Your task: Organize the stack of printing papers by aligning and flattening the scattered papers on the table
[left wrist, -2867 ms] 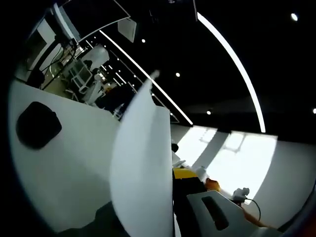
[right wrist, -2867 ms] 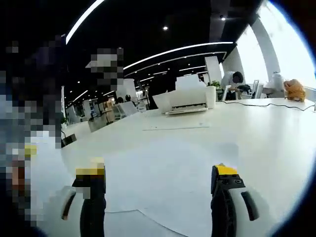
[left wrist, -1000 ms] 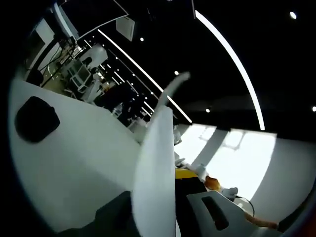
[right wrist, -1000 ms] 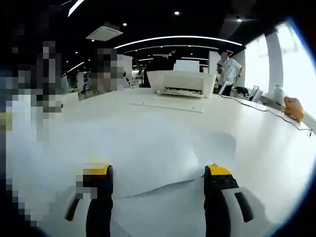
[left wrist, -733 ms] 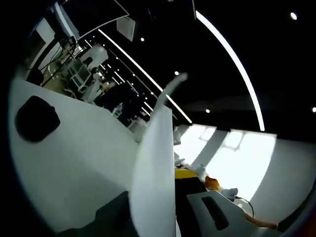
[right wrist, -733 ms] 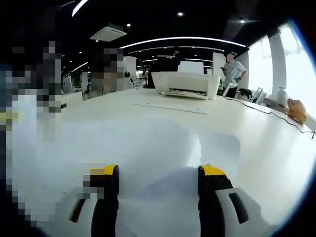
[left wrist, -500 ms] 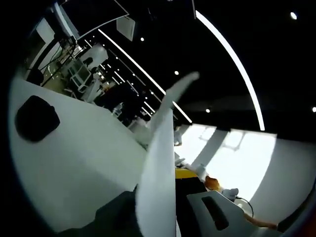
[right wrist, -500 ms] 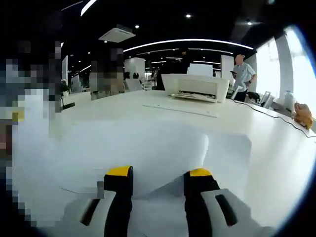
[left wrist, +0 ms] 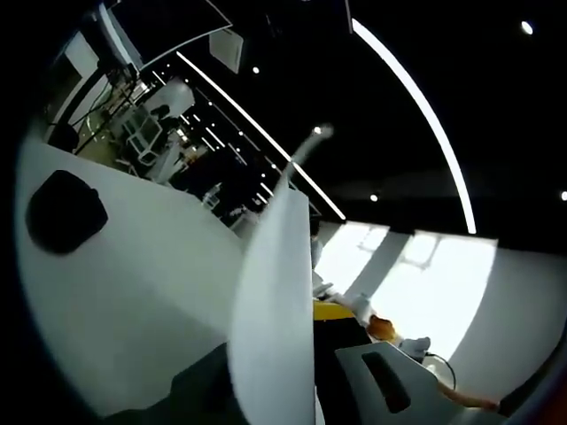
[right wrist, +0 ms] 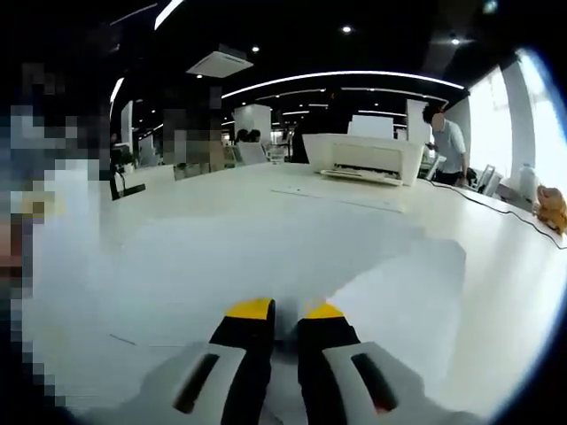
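The right gripper (right wrist: 285, 312), yellow-tipped jaws nearly together, pinches the near edge of smooth white printing papers (right wrist: 266, 266) lying on the glossy white table (right wrist: 496, 292). The left gripper (left wrist: 306, 354) clamps a thin curled sheet (left wrist: 275, 319) standing upright.

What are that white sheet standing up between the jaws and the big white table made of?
The sheet looks like thin matte printer paper: it curls over at its top. The table seems a smooth, hard white top, perhaps laminate, with a soft sheen; its exact material can't be told.
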Tool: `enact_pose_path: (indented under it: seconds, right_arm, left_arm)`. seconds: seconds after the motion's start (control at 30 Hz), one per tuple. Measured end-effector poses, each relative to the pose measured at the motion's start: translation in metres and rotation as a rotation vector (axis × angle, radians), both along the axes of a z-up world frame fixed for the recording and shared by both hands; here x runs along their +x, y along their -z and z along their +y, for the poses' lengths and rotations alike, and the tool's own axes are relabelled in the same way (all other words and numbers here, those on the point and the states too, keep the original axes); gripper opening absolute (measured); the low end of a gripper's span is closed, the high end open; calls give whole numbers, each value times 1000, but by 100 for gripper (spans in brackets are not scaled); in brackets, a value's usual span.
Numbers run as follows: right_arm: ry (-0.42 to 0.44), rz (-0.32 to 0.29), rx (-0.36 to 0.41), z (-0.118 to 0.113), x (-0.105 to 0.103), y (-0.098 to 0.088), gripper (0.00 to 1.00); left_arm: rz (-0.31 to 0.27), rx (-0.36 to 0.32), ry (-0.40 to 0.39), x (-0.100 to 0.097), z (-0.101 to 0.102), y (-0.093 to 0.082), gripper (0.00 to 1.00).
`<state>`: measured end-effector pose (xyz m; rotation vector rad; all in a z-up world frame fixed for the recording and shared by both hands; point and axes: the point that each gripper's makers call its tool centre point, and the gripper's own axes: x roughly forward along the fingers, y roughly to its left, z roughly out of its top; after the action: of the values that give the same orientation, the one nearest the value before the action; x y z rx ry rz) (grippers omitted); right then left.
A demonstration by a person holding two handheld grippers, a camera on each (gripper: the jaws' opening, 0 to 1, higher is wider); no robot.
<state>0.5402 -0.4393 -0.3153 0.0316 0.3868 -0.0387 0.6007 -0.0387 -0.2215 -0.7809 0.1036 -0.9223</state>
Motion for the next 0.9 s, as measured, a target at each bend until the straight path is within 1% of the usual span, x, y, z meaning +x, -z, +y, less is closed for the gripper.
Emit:
enact_pose_path:
  seconds: [0.07, 0.2, 0.3, 0.47, 0.57, 0.63, 0.7, 0.8, 0.9]
  right_arm:
    - [8, 0, 8, -1, 0, 0, 0]
    - [37, 1, 50, -3, -2, -1, 0]
    - [47, 0, 72, -3, -4, -2, 0]
    - [57, -18, 77, -4, -10, -6, 0]
    - [63, -30, 127, 1, -12, -10, 0]
    - [66, -39, 165, 3, -16, -13, 0]
    - [70, -54, 219, 3, -17, -18, 0]
    - [70, -54, 240, 6, -20, -21, 0]
    - [87, -94, 310, 5, -20, -32, 0]
  left_arm:
    - [1, 8, 4, 0, -2, 2, 6]
    - [2, 6, 7, 0, -3, 3, 6]
    - [35, -21, 16, 2, -3, 3, 6]
    - [38, -22, 16, 1, -2, 3, 6]
    - [45, -32, 7, 2, 1, 3, 6]
    - [36, -15, 10, -1, -1, 4, 6]
    - [24, 15, 11, -4, -5, 5, 6]
    - [19, 32, 13, -5, -7, 7, 6]
    - [15, 41, 10, -5, -8, 8, 6]
